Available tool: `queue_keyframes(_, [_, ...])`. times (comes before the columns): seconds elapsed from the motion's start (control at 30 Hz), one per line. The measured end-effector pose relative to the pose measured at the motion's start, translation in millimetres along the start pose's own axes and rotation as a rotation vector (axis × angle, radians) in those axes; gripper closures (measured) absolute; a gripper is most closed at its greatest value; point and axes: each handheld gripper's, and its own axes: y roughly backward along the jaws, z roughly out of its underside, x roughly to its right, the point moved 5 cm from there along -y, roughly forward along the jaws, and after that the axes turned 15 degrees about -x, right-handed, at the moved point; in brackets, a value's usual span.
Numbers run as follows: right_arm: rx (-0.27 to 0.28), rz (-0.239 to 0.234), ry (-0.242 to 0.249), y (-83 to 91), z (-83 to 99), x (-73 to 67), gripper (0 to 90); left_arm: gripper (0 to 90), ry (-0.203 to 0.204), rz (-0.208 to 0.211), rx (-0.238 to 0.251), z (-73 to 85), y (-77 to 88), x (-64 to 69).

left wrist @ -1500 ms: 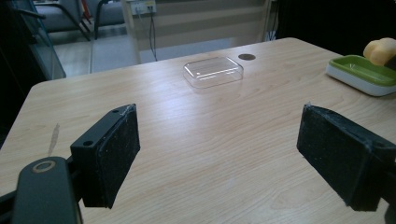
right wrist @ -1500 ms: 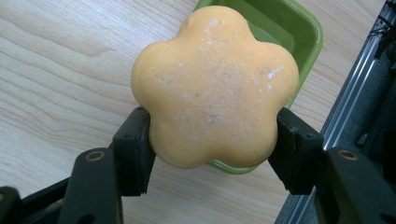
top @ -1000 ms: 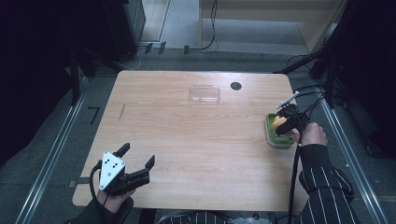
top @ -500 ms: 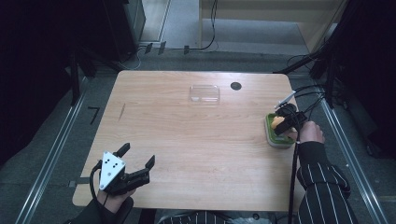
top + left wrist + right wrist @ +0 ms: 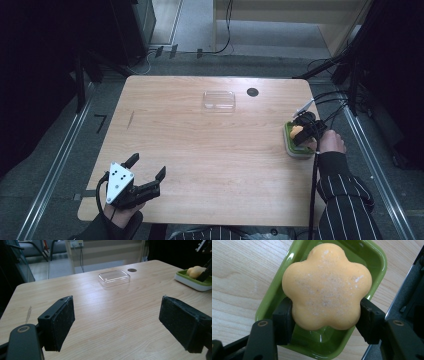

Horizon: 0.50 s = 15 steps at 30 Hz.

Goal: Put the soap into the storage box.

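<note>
Behind left gripper, clear lid

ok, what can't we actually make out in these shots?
- Whether the orange flower-shaped soap is lifted off the green plastic soap dish or resting in it: in the right gripper view the soap covers the dish floor.
- Right gripper jaw state in the high view: too small.
- The clear plastic lid there: faint; upright or inverted is unclear.
- Small dark disc on the table: too small to identify.
</note>
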Motion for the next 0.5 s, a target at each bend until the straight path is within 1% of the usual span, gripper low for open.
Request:
queue_keyframes(0.1, [-0.007, 0.008, -0.004, -0.5, 0.2, -0.6, 39.6, 13.7, 0.0, 0.0, 0.0, 0.0, 0.0, -0.1])
queue_keyframes(0.2, [-0.011, 0.016, 0.005, -1.7, -0.3, -0.8, 39.6, 13.7, -0.001, 0.0, -0.001, 0.0, 0.1, 0.0])
queue_keyframes(0.4, [-0.012, 0.009, 0.004, -3.8, -1.1, -2.2, 39.5, 13.7, 0.0, 0.0, -0.001, 0.0, 0.0, -0.1])
queue_keyframes(0.5, [-0.021, 0.009, 0.007, -5.0, -1.1, -3.1, 39.5, 13.7, 0.0, 0.0, 0.0, 0.0, 0.1, -0.1])
